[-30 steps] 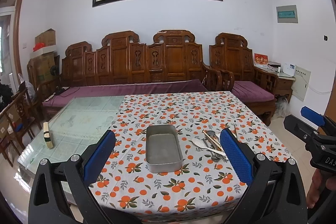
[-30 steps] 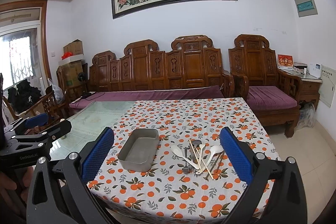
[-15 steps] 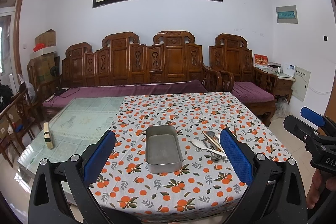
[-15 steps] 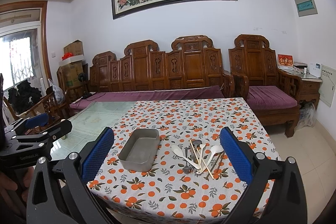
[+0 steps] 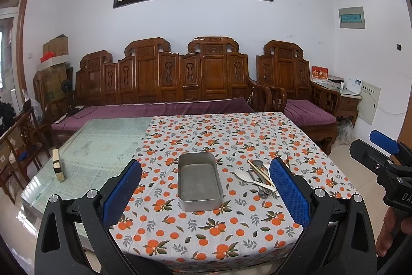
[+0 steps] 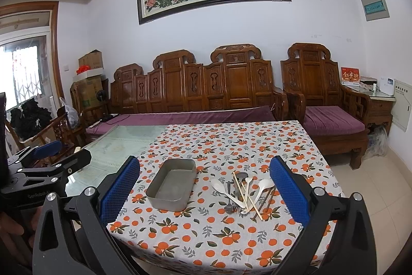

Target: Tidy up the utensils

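Note:
An empty metal tray (image 5: pixel 199 181) sits on the orange-patterned tablecloth (image 5: pixel 206 231); it also shows in the right wrist view (image 6: pixel 172 183). Right of it lies a pile of utensils (image 6: pixel 244 191): white spoons, chopsticks and metal cutlery, also in the left wrist view (image 5: pixel 258 178). My left gripper (image 5: pixel 206 187) is open and empty, held before the table's near edge. My right gripper (image 6: pixel 204 187) is open and empty too, to the right of the left one.
The cloth covers the right part of a glass-topped table (image 5: pixel 103 146). A small wooden block (image 5: pixel 58 168) stands on the glass at the left. A carved wooden sofa (image 5: pixel 164 84) and armchair (image 5: pixel 296 84) stand behind the table.

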### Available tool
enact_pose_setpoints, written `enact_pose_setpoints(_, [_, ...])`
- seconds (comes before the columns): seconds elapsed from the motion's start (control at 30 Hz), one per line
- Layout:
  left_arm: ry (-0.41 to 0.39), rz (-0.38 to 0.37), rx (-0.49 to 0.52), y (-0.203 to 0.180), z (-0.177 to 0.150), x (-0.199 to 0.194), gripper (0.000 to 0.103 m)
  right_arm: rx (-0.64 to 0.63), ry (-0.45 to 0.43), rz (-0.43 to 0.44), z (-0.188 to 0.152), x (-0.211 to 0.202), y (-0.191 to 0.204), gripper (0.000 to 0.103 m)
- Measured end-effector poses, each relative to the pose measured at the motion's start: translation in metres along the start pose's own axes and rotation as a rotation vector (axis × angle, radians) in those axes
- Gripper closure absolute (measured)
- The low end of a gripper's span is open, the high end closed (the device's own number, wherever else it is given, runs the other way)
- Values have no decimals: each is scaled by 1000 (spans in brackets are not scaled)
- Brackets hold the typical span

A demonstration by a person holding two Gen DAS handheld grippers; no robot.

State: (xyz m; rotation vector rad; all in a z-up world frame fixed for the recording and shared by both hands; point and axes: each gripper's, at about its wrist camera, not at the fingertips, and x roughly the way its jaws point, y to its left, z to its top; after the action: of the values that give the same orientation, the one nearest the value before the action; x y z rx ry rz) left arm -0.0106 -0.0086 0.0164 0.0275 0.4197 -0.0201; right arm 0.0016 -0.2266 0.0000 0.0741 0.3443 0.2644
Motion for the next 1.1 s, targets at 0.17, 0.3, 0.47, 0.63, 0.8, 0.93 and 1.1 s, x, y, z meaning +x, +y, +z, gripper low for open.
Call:
enact_pose_setpoints(0.17, [0, 1, 1, 0, -1, 0, 7, 3, 2, 6, 3, -5, -6, 2])
enact_pose_setpoints(0.3, [0, -1, -1, 1, 0, 0, 7, 3, 2, 5, 3, -5, -5, 2])
enact_pose_setpoints(0.47, [-1, 1, 1, 0, -1, 0, 7, 2, 1, 5, 2, -5, -6, 2])
enact_pose_setpoints(0.63, [0, 0, 3, 0, -1, 1, 7, 3, 1, 6, 4, -6, -6, 2])
enact_pose_setpoints(0.8, [0, 0, 2, 0, -1, 1, 7, 4, 1, 6, 4, -6, -5, 2])
enact_pose_setpoints(0.93, [6, -2, 6, -1, -2, 3, 7, 4, 13, 11, 2, -3, -7, 2])
enact_pose_setpoints(1.1, [44, -7, 19, 0, -13, 19, 7, 22, 47, 33, -7, 10, -16, 2])
